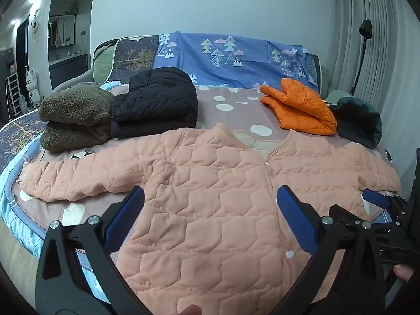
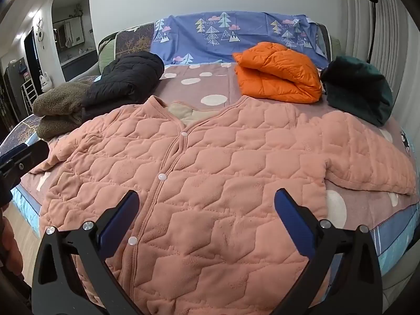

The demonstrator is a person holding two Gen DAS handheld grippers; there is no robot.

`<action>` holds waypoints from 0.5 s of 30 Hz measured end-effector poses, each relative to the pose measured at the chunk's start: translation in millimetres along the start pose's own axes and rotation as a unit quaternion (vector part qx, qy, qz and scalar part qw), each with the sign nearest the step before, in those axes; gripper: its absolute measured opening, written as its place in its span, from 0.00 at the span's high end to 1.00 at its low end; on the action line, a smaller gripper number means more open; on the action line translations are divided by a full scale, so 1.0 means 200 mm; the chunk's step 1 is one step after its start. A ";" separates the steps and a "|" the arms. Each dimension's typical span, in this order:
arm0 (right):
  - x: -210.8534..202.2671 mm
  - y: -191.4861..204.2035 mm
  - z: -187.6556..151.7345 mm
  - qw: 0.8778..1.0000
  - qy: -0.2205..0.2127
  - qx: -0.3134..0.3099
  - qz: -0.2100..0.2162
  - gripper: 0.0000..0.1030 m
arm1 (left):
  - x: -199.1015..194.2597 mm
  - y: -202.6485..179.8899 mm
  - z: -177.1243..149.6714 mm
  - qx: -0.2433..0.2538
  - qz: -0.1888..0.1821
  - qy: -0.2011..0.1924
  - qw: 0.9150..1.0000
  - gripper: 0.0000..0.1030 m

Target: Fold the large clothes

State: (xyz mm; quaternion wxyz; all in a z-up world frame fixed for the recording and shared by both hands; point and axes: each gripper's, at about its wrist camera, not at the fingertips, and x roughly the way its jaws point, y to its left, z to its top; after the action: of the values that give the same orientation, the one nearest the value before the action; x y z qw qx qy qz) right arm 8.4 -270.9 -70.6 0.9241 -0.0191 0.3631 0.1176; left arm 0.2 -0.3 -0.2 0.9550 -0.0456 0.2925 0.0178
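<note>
A pink quilted jacket lies flat and face up on the bed, buttoned, both sleeves spread sideways; it also shows in the right wrist view. My left gripper is open and empty, hovering over the jacket's lower left half. My right gripper is open and empty over the jacket's lower right half. The right gripper also shows at the right edge of the left wrist view.
Folded clothes lie at the back of the bed: a brown fleece, a black puffer, an orange puffer and a dark green garment. A blue tree-print sheet covers the headboard. A floor lamp stands right.
</note>
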 end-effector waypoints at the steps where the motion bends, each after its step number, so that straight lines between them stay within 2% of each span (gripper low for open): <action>1: 0.00 0.00 0.00 1.000 0.001 0.000 -0.002 0.01 | 0.00 0.00 0.00 0.002 0.002 0.001 1.000 0.02; 6: -0.01 -0.02 0.02 1.000 -0.007 0.005 -0.003 0.01 | 0.02 -0.01 0.00 0.009 0.010 0.003 1.000 0.02; 15: -0.03 -0.04 0.02 0.999 -0.034 0.014 -0.014 0.01 | 0.04 -0.03 -0.01 0.013 -0.019 0.010 1.000 0.02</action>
State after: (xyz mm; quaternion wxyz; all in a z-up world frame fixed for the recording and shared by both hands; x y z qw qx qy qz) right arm 8.3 -278.8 -63.5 0.9376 -0.0075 0.3327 0.1007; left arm 5.7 -6.8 -5.6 0.9528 -0.0394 0.3011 -0.0047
